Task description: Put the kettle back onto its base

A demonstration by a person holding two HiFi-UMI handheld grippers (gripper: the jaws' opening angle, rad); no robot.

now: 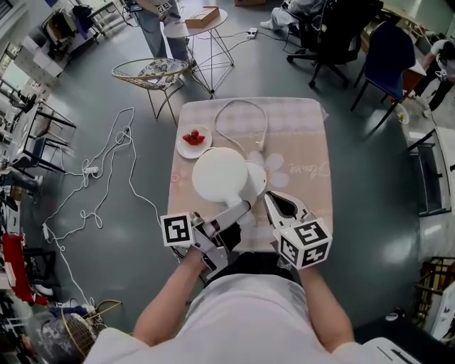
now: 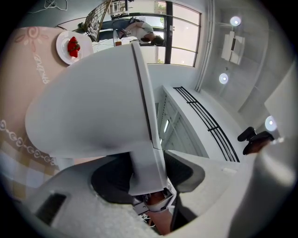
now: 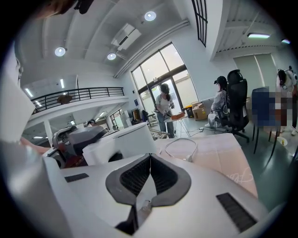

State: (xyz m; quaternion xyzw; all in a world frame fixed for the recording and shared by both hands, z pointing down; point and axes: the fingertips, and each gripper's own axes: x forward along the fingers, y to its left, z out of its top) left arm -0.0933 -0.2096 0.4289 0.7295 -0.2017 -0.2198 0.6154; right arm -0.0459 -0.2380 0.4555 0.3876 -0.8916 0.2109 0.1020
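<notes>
A white kettle [image 1: 220, 174] is over the middle of the pink-clothed table [image 1: 306, 156], seen from above. My left gripper [image 1: 238, 208] reaches in from the near side and is shut on the kettle's handle [image 2: 145, 167], which fills the gap between the pads. The kettle body [image 2: 93, 107] looms large in the left gripper view. A white cord [image 1: 245, 117] loops on the cloth behind the kettle. I cannot make out the base apart from the kettle. My right gripper [image 1: 271, 198] hovers just right of the kettle, shut, with its pads [image 3: 163, 174] pressed together on nothing.
A white plate of strawberries [image 1: 193, 140] lies at the table's left edge beside the kettle. Beyond the table stand a wire chair [image 1: 153, 75] and a small round table with a box [image 1: 201, 19]. White cables [image 1: 106, 170] trail on the floor at left.
</notes>
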